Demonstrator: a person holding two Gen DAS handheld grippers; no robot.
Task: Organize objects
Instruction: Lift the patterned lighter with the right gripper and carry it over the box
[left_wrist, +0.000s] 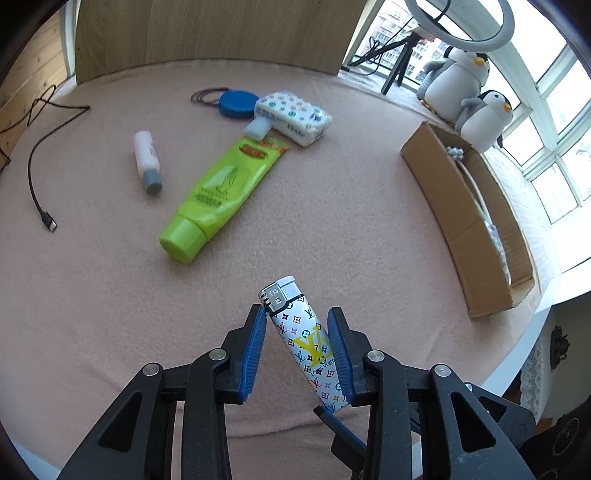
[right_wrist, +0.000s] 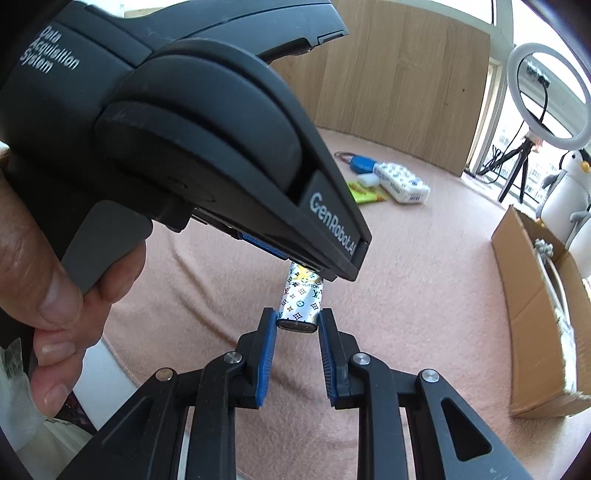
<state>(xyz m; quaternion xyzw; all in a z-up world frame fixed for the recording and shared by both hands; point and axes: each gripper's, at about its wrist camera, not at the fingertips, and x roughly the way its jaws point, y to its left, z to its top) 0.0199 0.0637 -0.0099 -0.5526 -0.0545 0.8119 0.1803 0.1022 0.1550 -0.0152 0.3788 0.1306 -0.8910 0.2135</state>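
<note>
Your left gripper (left_wrist: 297, 314) has the patterned lighter (left_wrist: 304, 341) between its blue pads, tilted, with the metal head poking out past the fingertips above the pink blanket (left_wrist: 332, 229); the far pad presses the body, but at the near pad only the head seems to touch, so I judge that hold loose. Your right gripper (right_wrist: 297, 319) is closed on the lighter's flat base, pads against both sides. Expect it to feel light, rigid and glossy, so it can slip or twist; hold it across the broad flats of the body, not the base corners or the metal cap. The cardboard box (left_wrist: 476, 229) sits well off to the right
</note>
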